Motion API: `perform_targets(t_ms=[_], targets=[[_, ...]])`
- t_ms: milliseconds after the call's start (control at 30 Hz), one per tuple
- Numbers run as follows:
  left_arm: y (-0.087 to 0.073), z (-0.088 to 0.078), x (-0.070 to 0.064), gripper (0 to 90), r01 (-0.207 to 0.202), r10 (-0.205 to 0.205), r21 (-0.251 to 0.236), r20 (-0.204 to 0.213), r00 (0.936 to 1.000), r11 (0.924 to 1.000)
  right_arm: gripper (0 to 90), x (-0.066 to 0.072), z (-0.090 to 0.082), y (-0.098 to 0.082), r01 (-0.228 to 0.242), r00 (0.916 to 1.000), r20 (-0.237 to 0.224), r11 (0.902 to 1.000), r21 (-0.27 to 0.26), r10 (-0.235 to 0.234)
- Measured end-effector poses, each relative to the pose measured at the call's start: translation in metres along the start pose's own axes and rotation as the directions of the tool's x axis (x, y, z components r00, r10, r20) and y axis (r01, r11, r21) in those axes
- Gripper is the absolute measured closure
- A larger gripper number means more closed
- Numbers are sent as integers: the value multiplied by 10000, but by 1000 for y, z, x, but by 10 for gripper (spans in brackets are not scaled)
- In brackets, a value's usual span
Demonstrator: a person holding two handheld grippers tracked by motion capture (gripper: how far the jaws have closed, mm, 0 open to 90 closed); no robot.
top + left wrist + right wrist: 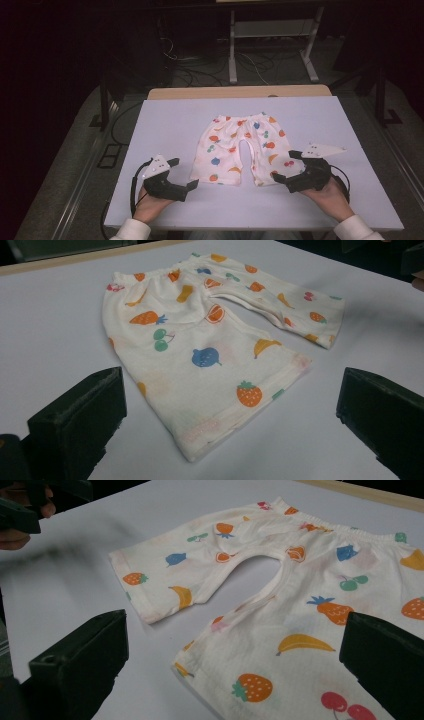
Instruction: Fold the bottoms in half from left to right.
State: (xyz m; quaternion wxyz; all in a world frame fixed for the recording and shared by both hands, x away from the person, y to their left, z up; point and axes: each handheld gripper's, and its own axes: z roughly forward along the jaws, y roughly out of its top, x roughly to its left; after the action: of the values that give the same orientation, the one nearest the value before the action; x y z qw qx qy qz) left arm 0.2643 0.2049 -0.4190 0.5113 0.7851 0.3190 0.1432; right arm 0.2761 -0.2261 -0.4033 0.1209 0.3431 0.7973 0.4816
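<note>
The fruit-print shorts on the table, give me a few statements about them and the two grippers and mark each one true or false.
1. The shorts lie spread flat on the white table. True.
2. The left gripper is clamped on a leg hem. False: its jaws stand open, short of the cloth.
3. The right gripper is open beside the other leg. True.
4. The waistband points toward the person. False: the leg openings do; the waistband lies on the far side.
5. The shorts are plain blue. False: cream with coloured fruit.

bare table (170, 120) around shorts (240, 147)
</note>
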Motion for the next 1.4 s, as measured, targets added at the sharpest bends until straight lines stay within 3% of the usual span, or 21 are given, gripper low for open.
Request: perform_targets(t_ms=[600,967,1400], targets=[[0,0,0,0,-4,4,-2,34,10000,10000,0,-11,8,27,-74,9999,-70,9998,-191,73],[0,1,0,0,-3,2,18,59,10000,10000,0,-14,18,44,247,9997,-36,9997,-30,-247],[0,1,0,0,16,-17,20,93,10000,10000,0,-25,33,64,271,9996,-22,9996,-9,-271]])
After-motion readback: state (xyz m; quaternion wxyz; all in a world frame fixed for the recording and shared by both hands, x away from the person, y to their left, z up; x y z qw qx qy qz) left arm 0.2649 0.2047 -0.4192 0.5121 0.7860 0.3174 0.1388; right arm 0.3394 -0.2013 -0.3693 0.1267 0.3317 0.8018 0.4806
